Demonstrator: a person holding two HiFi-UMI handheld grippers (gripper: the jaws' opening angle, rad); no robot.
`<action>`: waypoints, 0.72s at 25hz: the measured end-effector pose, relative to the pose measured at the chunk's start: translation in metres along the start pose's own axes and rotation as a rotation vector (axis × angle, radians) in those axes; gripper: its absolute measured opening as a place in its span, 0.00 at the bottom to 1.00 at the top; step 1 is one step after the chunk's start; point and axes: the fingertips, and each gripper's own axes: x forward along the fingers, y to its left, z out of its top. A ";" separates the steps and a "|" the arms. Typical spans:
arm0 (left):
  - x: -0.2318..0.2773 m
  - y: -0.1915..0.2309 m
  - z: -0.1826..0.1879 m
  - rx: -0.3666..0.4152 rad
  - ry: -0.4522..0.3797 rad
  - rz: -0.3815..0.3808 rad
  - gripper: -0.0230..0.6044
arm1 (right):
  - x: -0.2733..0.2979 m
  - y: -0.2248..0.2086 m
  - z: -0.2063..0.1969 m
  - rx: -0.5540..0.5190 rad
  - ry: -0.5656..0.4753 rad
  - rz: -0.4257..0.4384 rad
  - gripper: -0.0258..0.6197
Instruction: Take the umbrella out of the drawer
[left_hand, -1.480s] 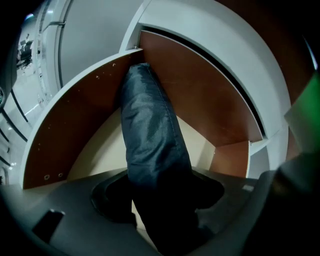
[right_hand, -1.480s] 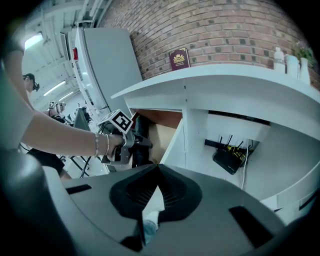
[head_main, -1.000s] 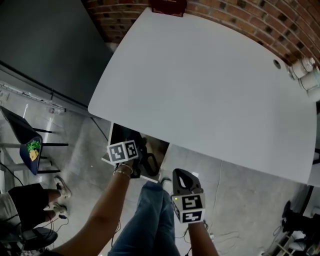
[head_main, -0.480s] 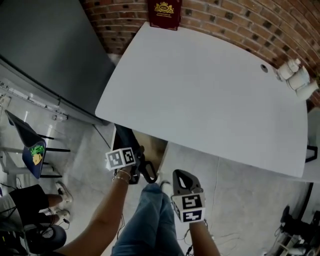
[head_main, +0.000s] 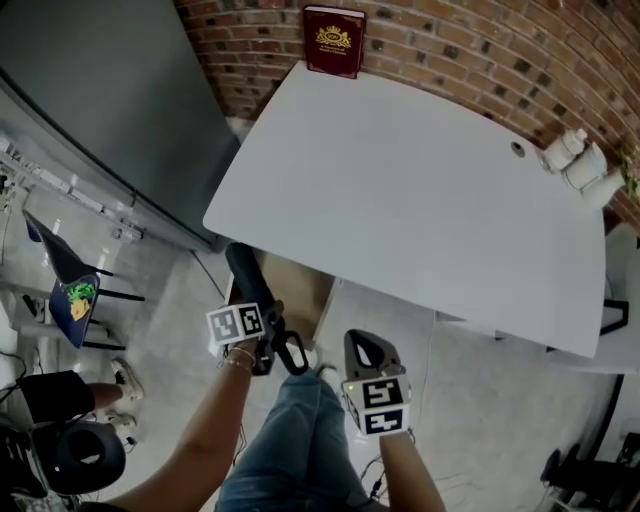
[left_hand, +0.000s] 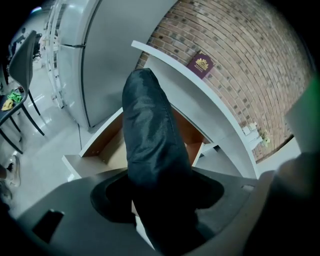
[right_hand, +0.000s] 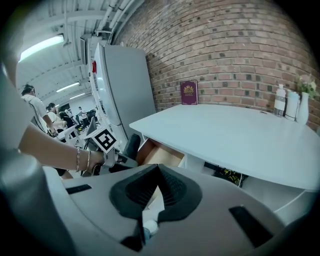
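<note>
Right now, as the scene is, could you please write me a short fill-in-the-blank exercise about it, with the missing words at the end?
1. The left gripper is closed on a black ____.
2. The red book stands on the white table, against the ____ wall.
3. Under the table, the drawer is ____.

Missing words: umbrella; brick; open.

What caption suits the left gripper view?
Left gripper clamped on a black folded umbrella, above the open drawer beneath a white desk.
</note>
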 end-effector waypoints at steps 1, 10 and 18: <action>-0.005 -0.001 -0.001 -0.005 -0.008 0.000 0.48 | -0.002 0.002 0.001 -0.011 -0.002 0.006 0.03; -0.057 -0.017 -0.007 -0.029 -0.091 -0.021 0.48 | -0.034 0.005 -0.001 -0.063 -0.013 0.025 0.03; -0.106 -0.035 0.003 0.009 -0.156 -0.067 0.48 | -0.055 0.021 0.037 -0.117 -0.094 0.012 0.03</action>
